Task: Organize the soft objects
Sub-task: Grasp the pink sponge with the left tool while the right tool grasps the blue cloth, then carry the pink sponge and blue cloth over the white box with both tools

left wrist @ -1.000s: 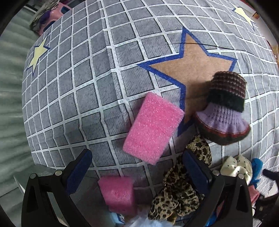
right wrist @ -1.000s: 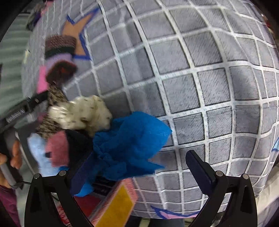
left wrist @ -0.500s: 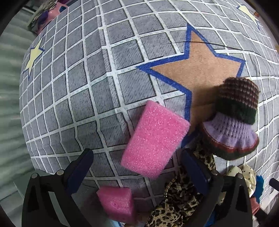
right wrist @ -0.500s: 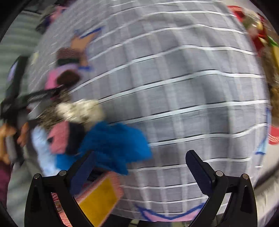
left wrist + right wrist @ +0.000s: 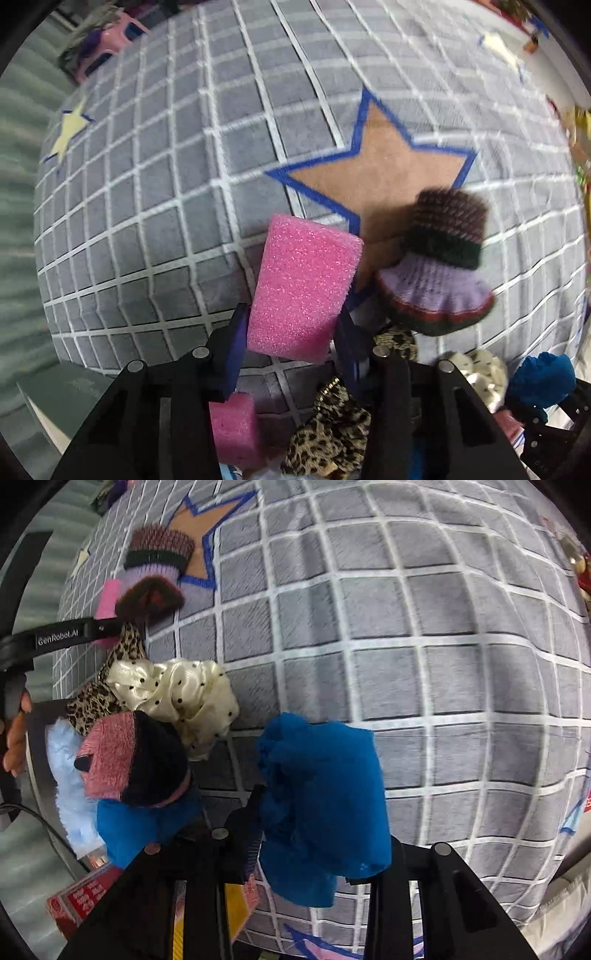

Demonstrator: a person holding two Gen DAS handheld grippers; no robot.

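Observation:
My left gripper (image 5: 291,336) is shut on a large pink sponge (image 5: 303,291) and holds it over the grey checked cloth (image 5: 177,192). A smaller pink sponge (image 5: 236,428) lies below it. A striped knitted hat (image 5: 439,266) lies to the right, partly on the brown star (image 5: 380,177). My right gripper (image 5: 317,823) is shut on a blue cloth (image 5: 325,805). To its left sit a cream dotted scrunchie (image 5: 177,698), a pink and black sock (image 5: 129,760), a leopard cloth (image 5: 107,679) and the hat (image 5: 155,572).
A red and yellow box (image 5: 88,901) lies at the cloth's near edge. A light blue fluffy piece (image 5: 66,782) lies under the sock. The left gripper's arm (image 5: 62,635) crosses the right wrist view. A pink stool (image 5: 107,44) stands far left.
My left gripper has closed on the large pink sponge and lifted it. My right gripper has closed on the blue cloth and pulled it away from the pile.

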